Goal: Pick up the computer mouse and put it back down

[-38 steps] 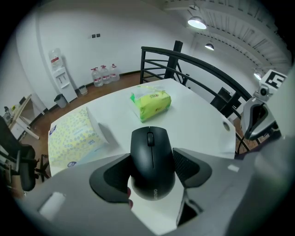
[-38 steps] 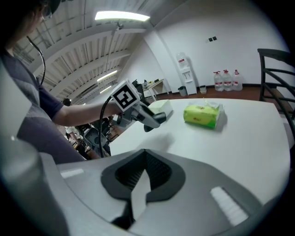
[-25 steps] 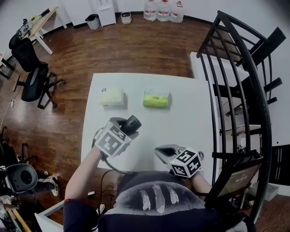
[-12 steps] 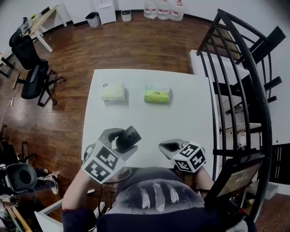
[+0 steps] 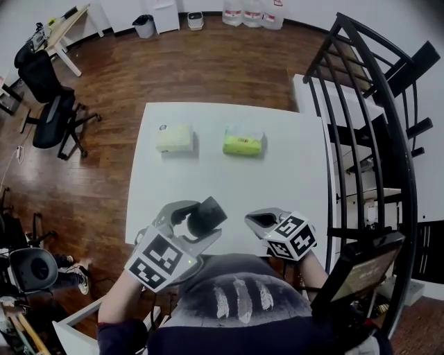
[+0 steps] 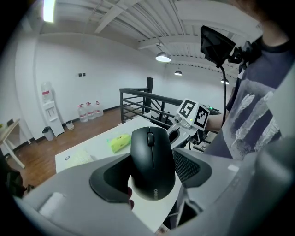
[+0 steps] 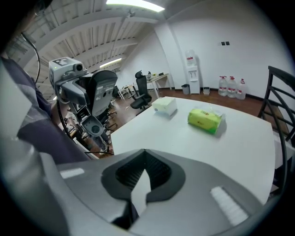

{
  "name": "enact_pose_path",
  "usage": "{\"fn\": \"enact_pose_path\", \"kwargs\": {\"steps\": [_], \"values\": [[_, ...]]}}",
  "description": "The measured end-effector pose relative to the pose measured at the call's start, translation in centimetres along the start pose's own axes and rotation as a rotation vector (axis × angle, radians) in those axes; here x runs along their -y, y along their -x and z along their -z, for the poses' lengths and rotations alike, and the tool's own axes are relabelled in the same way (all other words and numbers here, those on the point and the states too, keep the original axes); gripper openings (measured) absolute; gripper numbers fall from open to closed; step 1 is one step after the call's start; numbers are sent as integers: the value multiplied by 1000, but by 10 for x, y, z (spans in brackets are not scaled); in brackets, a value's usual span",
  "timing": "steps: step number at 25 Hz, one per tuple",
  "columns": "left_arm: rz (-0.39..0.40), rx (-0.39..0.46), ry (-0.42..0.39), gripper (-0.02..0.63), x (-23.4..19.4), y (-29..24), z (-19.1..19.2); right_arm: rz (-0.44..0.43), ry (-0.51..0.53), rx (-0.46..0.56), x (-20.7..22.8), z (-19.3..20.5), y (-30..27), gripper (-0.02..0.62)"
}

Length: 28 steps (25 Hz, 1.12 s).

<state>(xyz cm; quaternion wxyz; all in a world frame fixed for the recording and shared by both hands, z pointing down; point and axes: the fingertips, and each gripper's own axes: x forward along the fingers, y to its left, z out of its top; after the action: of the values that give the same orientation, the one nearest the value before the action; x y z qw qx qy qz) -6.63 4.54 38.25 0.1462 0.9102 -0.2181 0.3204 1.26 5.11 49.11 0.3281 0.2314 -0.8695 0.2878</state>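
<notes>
One mouse (image 5: 206, 213), two tissue packs (image 5: 174, 138) (image 5: 243, 141), two claws (image 5: 203, 222) (image 5: 253, 219), one table (image 5: 291, 180), three water jugs (image 5: 251, 12).

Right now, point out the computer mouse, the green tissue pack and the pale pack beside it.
computer mouse (image 6: 152, 161), left gripper view, top shell below the scroll wheel.
green tissue pack (image 5: 243, 143), head view, middle of its top face.
pale pack (image 5: 173, 138), head view, middle of its top face.

White rect. table (image 5: 291, 180): pale-yellow tissue pack (image 5: 173, 138) far left; green tissue pack (image 5: 243, 141) far ctr. Over near edge: black plastic computer mouse (image 5: 206, 216) in left gripper (image 5: 201, 222); right gripper (image 5: 261, 220) alongside.
</notes>
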Motion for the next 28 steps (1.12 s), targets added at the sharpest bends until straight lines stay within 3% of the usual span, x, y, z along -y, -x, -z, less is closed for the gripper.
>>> {"fn": "enact_pose_path", "kwargs": {"steps": [13,20,28], "values": [[-25,25,65,305,-10,-2,3,-30,10,-3,-1,-3,-9,5],[-56,42,49,304,-13,2,-2,-34,22,-4,-3,-1,-8,5],[-92,70,-29,304,-5,26,-18,-28,21,19,-11,-3,-5,5]]}}
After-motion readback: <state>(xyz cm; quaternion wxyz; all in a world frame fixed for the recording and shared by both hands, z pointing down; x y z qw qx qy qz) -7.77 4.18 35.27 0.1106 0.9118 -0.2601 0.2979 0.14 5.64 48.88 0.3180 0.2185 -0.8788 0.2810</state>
